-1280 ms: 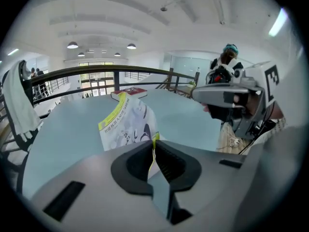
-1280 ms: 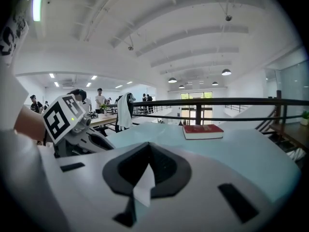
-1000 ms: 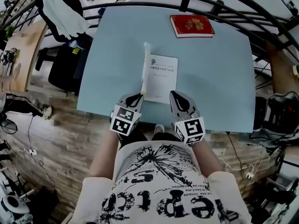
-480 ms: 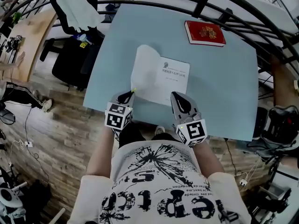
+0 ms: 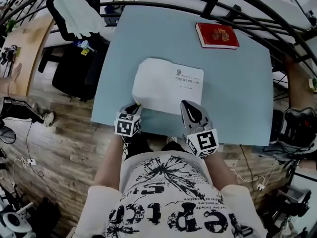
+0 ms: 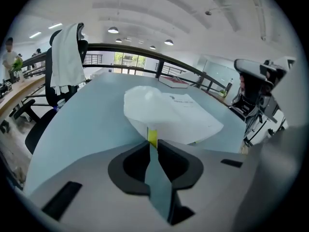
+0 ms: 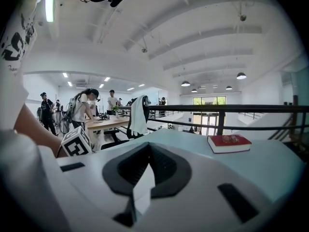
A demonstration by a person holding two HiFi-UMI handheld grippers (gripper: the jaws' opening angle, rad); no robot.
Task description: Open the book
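A white book (image 5: 168, 86) lies open on the light blue table (image 5: 237, 93), its cover folded out to the left and a printed title page showing on the right. My left gripper (image 5: 134, 106) sits at the cover's near left corner. Its jaws are opening, and the yellowish cover edge (image 6: 152, 137) stands between the fingertips with a gap beside it. In the left gripper view the book (image 6: 178, 115) spreads out just ahead of that gripper (image 6: 152, 141). My right gripper (image 5: 187, 104) hovers at the book's near right corner, shut and empty.
A red book (image 5: 217, 35) lies at the table's far right, also in the right gripper view as the red book (image 7: 229, 143). A chair draped with a white garment (image 5: 74, 9) stands beyond the far left corner. A dark railing runs behind the table.
The cover has swung from upright over to the left and now lies down. My left gripper moved left and down with it, and its jaws have parted. The right gripper shifted slightly.
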